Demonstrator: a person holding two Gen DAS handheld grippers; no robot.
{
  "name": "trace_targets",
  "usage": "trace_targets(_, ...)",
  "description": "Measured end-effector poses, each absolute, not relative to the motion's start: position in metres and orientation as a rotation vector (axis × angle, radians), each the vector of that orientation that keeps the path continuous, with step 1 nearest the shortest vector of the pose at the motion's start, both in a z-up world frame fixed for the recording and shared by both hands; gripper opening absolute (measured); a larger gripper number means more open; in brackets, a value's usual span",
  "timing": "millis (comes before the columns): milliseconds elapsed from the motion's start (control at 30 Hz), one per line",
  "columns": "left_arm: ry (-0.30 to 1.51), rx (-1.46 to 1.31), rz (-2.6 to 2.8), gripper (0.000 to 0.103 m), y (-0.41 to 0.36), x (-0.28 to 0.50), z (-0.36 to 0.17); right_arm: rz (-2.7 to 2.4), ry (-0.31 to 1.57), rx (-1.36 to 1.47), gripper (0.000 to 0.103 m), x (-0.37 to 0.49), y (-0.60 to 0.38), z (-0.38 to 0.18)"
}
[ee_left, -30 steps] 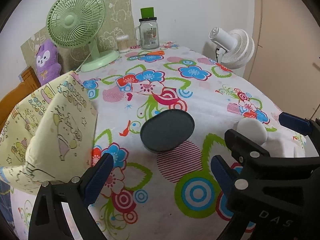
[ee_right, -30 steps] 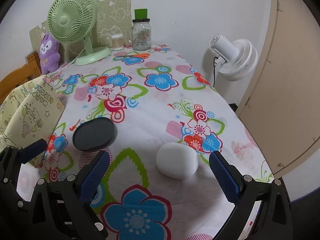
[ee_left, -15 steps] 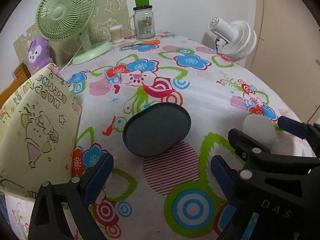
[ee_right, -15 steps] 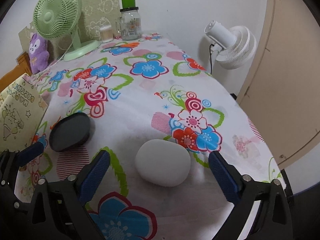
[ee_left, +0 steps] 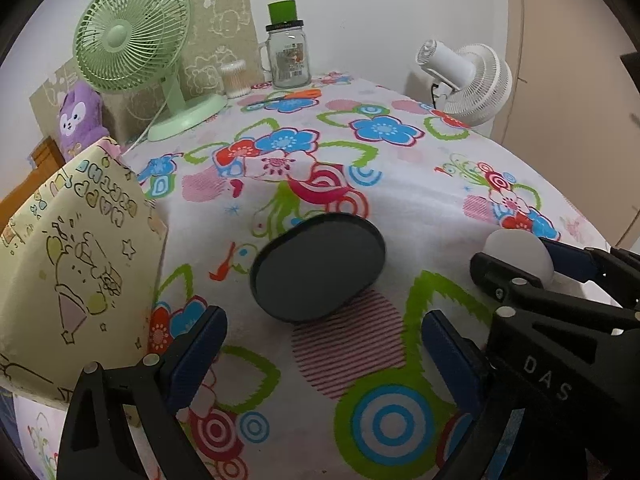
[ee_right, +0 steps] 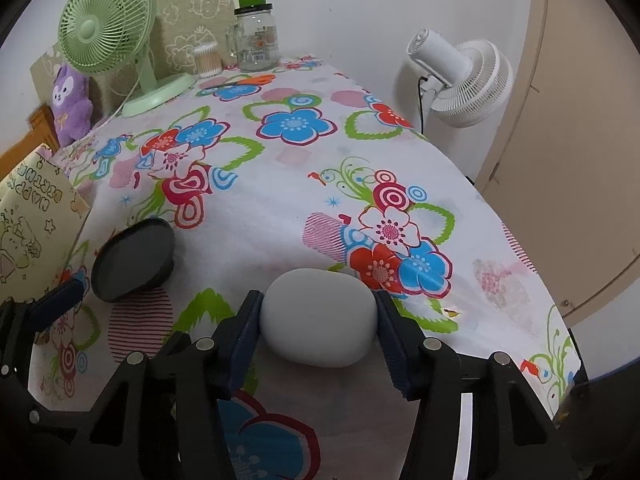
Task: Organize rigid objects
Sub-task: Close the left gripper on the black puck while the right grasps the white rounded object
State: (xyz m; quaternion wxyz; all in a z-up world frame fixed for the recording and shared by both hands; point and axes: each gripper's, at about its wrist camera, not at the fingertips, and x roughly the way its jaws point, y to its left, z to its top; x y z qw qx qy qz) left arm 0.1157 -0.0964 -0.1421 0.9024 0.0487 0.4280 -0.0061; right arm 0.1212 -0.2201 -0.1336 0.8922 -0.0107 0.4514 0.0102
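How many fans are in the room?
2. A green fan stands on the table's far left corner; a white fan stands beyond the table's right edge, by the wall. Others could be out of view.

We see two rigid pieces on the floral cloth. White rounded oval case [ee_right: 318,316]: matte, lying flat, lower centre of the right wrist frame, blue pads touching both its ends. Dark grey oval case [ee_left: 318,267]: flat-topped, tipped slightly, centre of the left wrist frame, well apart from the white one.
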Motion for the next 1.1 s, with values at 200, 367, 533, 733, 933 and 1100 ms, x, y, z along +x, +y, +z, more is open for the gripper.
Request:
trace_targets(200, 0.921, 0.050, 0.011, 0.099, -0.087, 0.132, -0.143, 0.014, 0.922, -0.008, 0.058, 0.131, -0.220, -0.131)
trace_targets(367, 0.930, 0.042, 0.005, 0.099, -0.090, 0.142, -0.142, 0.012, 0.911, -0.001, 0.058, 0.137, -0.222, -0.127)
trace_targets(533, 0.919, 0.070, 0.013, 0.099, -0.096, 0.148, -0.139, 0.005, 0.906, 0.016, 0.058, 0.141, -0.227, -0.125)
trace_targets(733, 0.931, 0.078, 0.011, 0.094, -0.102, 0.156, -0.141, -0.010, 0.904, 0.029, 0.058, 0.143, -0.232, -0.125)
trace_targets(933, 0.921, 0.068, -0.025, 0.071, -0.108, 0.151, -0.138, -0.017, 0.911, 0.034, 0.058, 0.143, -0.235, -0.125)
trace_targets(1100, 0.894, 0.093, -0.005, 0.071, -0.114, 0.142, -0.135, -0.026, 0.920, 0.030, 0.058, 0.139, -0.235, -0.126)
